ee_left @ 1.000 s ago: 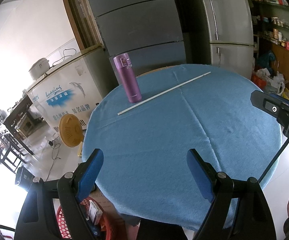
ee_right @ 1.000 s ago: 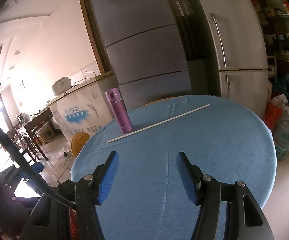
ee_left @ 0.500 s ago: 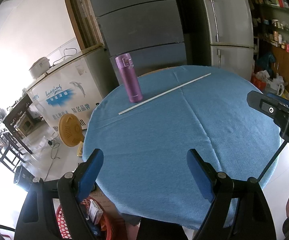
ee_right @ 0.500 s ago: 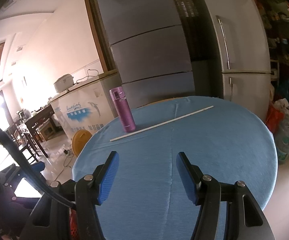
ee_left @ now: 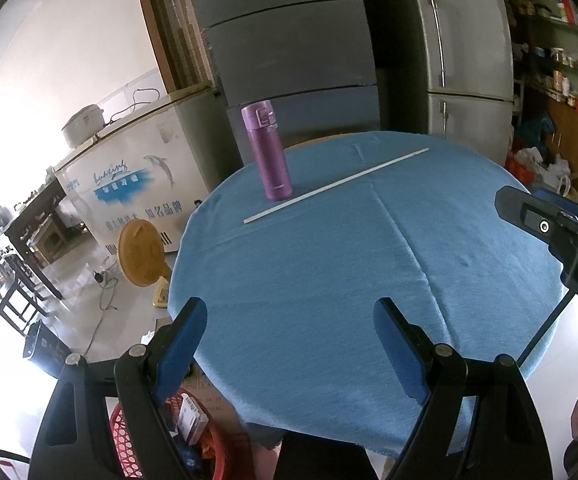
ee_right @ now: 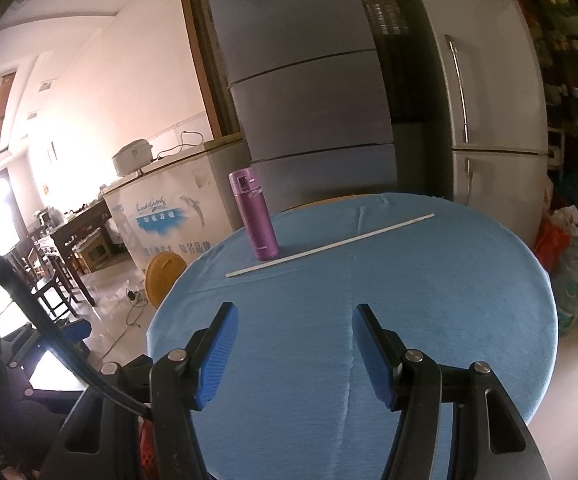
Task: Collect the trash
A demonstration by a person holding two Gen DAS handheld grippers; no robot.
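Observation:
A round table under a blue cloth [ee_left: 349, 272] [ee_right: 429, 300] carries a long thin white stick [ee_left: 335, 186] [ee_right: 329, 246] lying slantwise at the far side. Just behind the stick's left part stands an upright purple bottle [ee_left: 269, 156] [ee_right: 255, 216]. My left gripper [ee_left: 289, 312] hovers open over the table's near edge, nothing between its blue pads. My right gripper [ee_right: 295, 318] is open too, over the near part of the cloth, empty. A red mesh basket [ee_left: 129, 440] with a small box in it sits on the floor below the left gripper.
Grey refrigerators [ee_left: 289, 52] [ee_right: 309, 92] stand behind the table, a white chest freezer [ee_left: 129, 184] to the left. A yellow fan [ee_left: 141, 252] and cables lie on the floor at left. Bags [ee_right: 573, 256] pile up at right. The right gripper's body [ee_left: 553, 236] shows at the left view's right edge.

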